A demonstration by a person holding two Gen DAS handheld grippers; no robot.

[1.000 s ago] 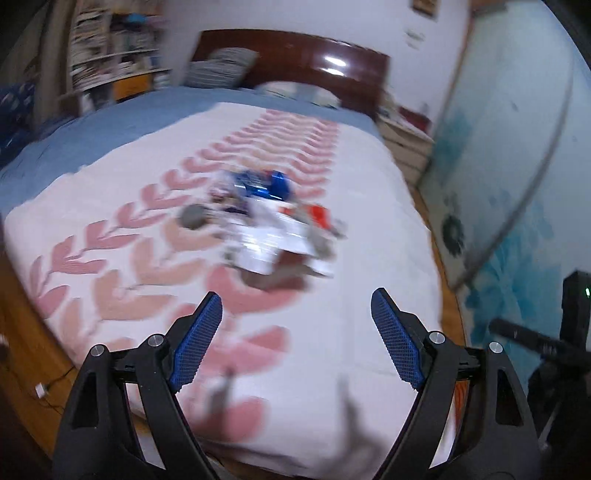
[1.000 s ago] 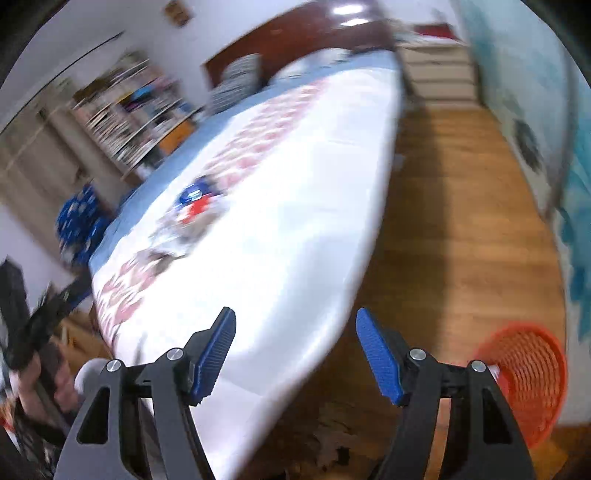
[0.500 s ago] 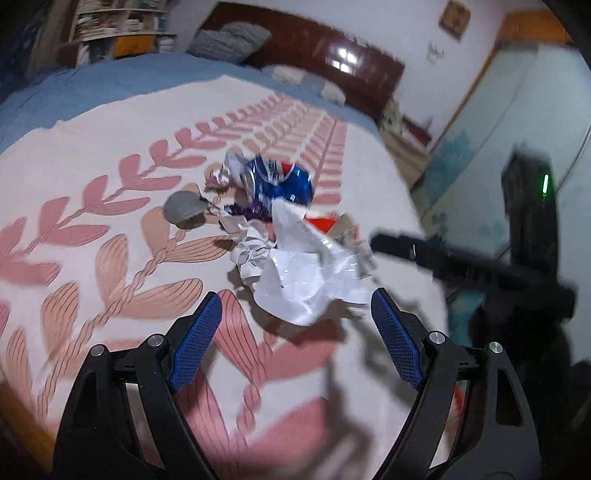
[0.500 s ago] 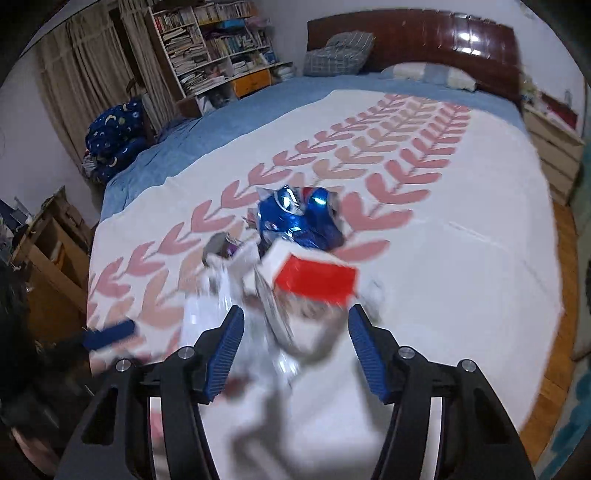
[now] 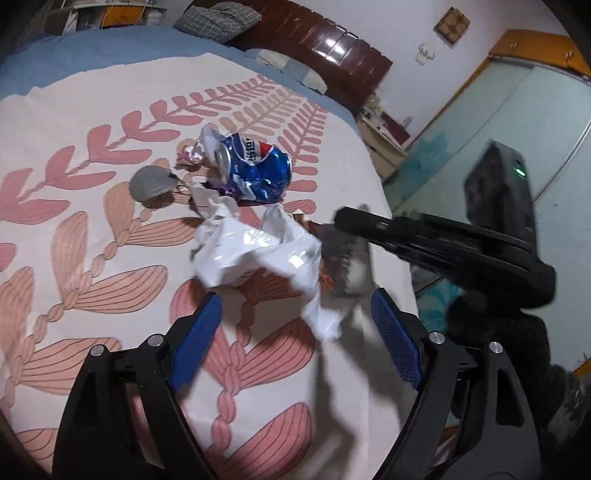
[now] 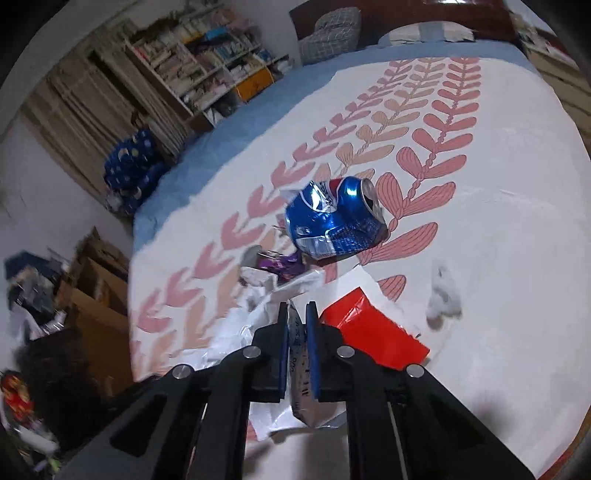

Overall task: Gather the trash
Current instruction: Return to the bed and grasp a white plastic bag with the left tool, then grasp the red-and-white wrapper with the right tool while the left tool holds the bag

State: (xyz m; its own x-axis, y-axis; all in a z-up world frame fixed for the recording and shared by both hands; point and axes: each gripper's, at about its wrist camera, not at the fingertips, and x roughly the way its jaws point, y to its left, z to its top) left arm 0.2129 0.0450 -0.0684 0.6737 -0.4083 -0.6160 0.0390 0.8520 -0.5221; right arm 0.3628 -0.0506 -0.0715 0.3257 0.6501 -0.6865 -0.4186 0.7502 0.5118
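A pile of trash lies on the bed's leaf-patterned cover [image 5: 74, 229]: a crushed blue soda can [image 5: 255, 173] [image 6: 334, 221], a crumpled white plastic bag [image 5: 251, 251], a grey mask [image 5: 151, 181] and a purple wrapper [image 6: 280, 264]. My right gripper [image 6: 296, 310] reaches in from the right [image 5: 341, 221]. Its jaws are closing, and the pads press on the thin silver edge of a red-and-silver packet [image 6: 373, 339], which shows blurred in the left wrist view [image 5: 343, 266]. My left gripper [image 5: 295, 299] stands open just short of the white bag, with nothing between its pads.
A white tissue wad [image 6: 443, 295] lies apart to the right of the packet. Pillows [image 5: 218, 18] and a dark headboard [image 5: 325, 40] stand at the far end. A bookshelf [image 6: 207, 66] and cardboard boxes [image 6: 96, 280] line the far side. The bed's edge [image 5: 399, 240] drops to the floor.
My right gripper swung from over the floor beside an orange basket to the pile and closed on the packet. My left gripper came nearer and lower toward the white bag.
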